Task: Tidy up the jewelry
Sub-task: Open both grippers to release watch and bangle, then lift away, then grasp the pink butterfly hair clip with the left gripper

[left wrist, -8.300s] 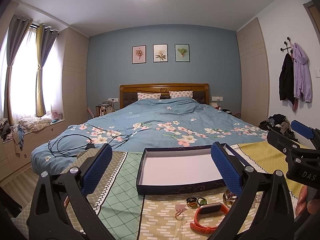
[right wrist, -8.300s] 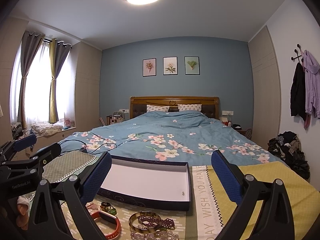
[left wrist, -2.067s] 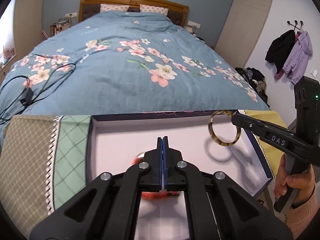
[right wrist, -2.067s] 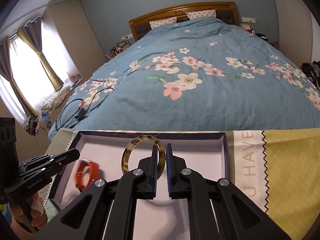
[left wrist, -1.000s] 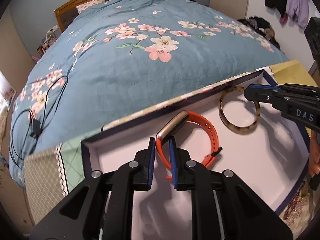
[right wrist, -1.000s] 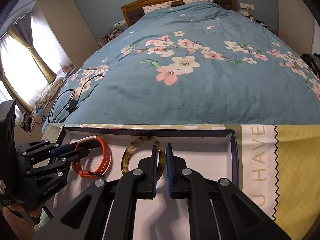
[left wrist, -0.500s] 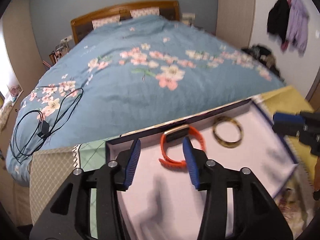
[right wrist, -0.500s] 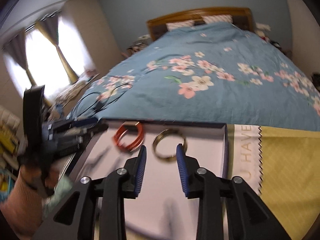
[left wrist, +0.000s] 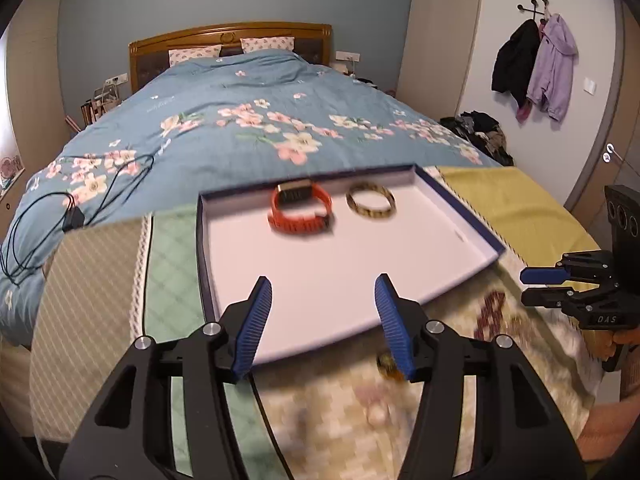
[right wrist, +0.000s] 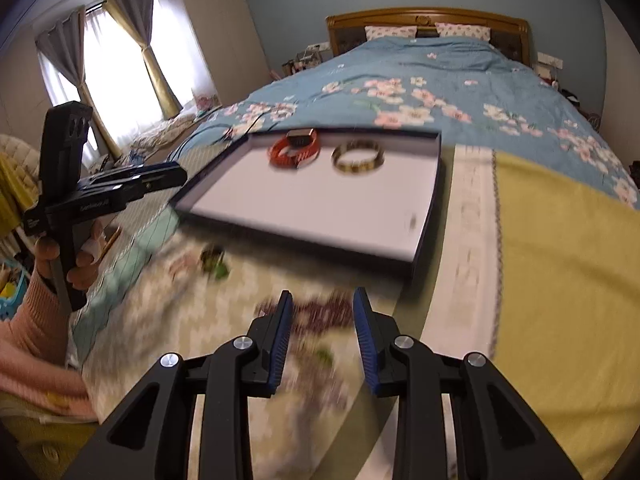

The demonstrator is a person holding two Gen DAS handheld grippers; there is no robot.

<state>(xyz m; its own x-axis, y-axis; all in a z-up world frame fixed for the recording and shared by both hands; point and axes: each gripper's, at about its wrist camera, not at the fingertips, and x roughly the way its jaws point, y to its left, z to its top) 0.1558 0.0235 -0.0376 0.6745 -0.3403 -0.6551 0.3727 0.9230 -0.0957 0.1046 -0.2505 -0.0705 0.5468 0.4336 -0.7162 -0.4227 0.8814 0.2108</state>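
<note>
Toward twelve o'clock inside the navy tray (left wrist: 208, 240), orange smartwatch (left wrist: 300, 212) beside tortoiseshell bangle (left wrist: 371, 201); left gripper (left wrist: 323, 322) and right gripper (right wrist: 322, 336) spread, just opened, empty.

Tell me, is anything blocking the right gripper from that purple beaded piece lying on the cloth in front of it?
Nothing visible does. The right gripper is open and empty, and the purple beaded piece lies on the patterned cloth just beyond its fingers, outside the box.
</note>
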